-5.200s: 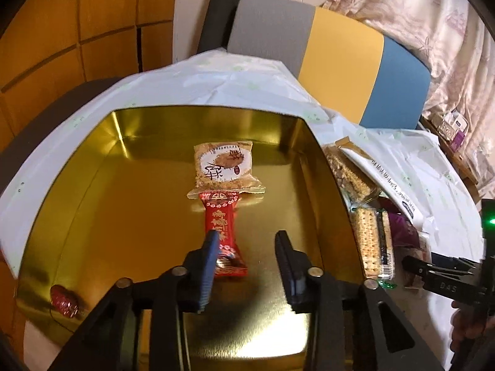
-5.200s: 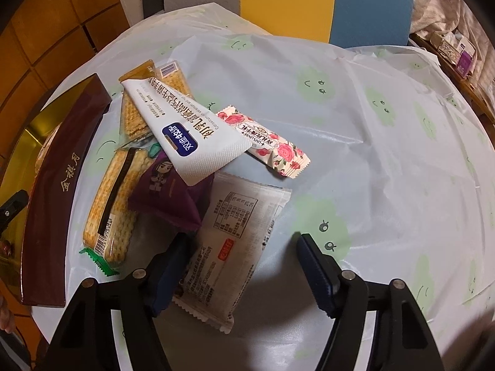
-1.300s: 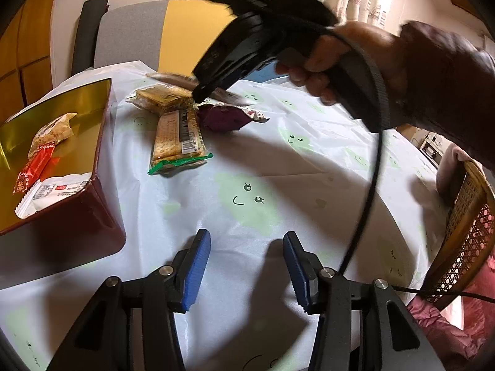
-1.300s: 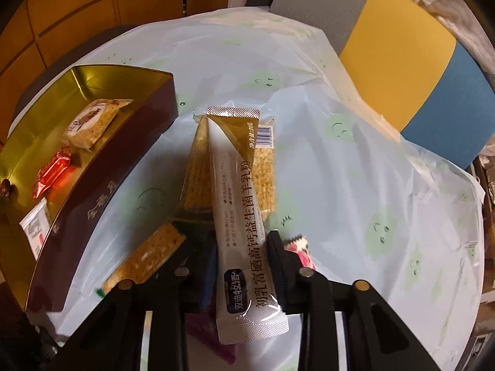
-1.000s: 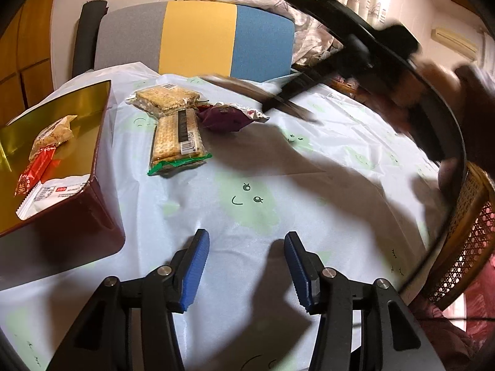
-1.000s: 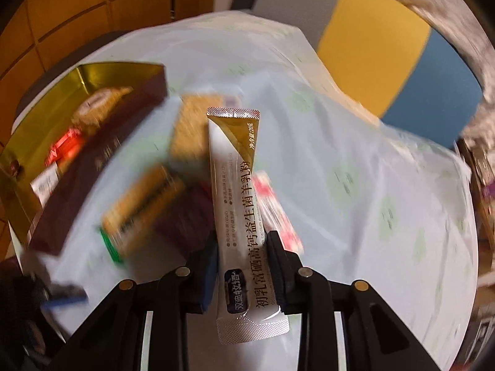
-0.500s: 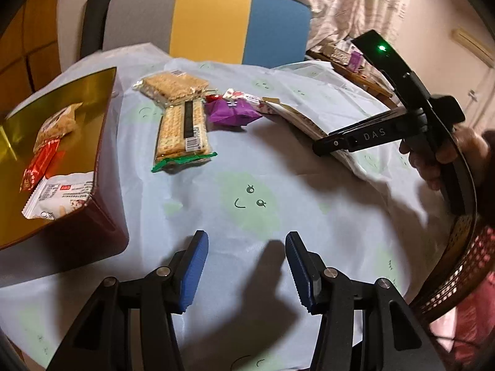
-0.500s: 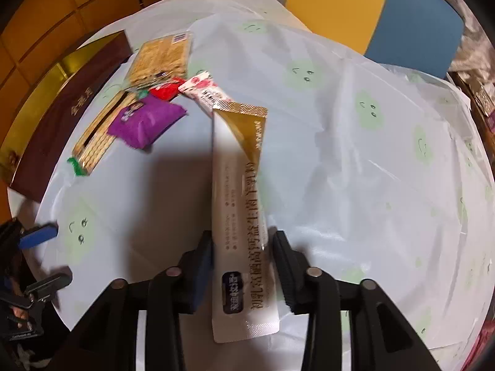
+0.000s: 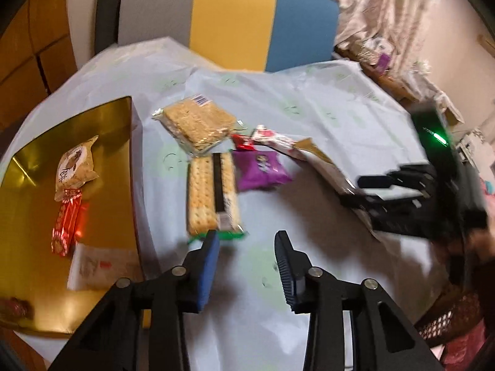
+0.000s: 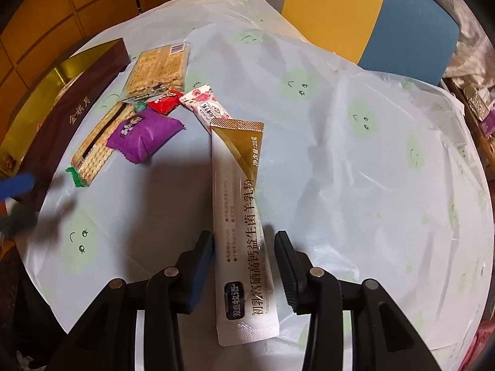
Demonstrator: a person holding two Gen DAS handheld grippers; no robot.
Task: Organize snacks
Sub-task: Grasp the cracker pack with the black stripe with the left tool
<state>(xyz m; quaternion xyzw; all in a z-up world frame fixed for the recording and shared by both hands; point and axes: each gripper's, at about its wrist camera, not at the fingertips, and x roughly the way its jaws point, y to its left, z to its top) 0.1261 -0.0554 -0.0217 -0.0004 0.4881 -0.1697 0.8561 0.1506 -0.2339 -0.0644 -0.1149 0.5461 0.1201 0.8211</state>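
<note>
- Round table under a pale cloth (image 10: pixel 355 185) printed with green smiley faces, a grey, yellow and blue chair back (image 9: pixel 247 18) behind it, and I'm reading across from the left
- Far left, the gold tin (image 9: pixel 102 204) sits open with a tan snack pack (image 9: pixel 74 167), a red wrapped sweet (image 9: pixel 66 225) and a white packet (image 9: pixel 96 269) already inside
- Just beside its wall, two cracker packs: the square one (image 9: pixel 198 123) and the long one (image 9: pixel 213 191), its green end close to my left gripper (image 9: pixel 247 247), which is spread wide and holds nothing
- Next over, the purple pouch (image 10: pixel 142 136), a small red wrapper (image 10: pixel 164 102) and the rose-print bar (image 10: pixel 204 105), crowded and touching
- Right side, my right gripper (image 10: pixel 244 247) has the long white-and-gold sachet (image 10: pixel 241 216) between its fingers; the pads look slightly off its edges, so I can't tell whether it's pinched or loose
- Risks as I judge them: a weak grip lets that slick sachet slide out on the way to the tin; its long front end could sweep the crowded pile or catch the tin wall; and both tools may converge near the crackers and collide
</note>
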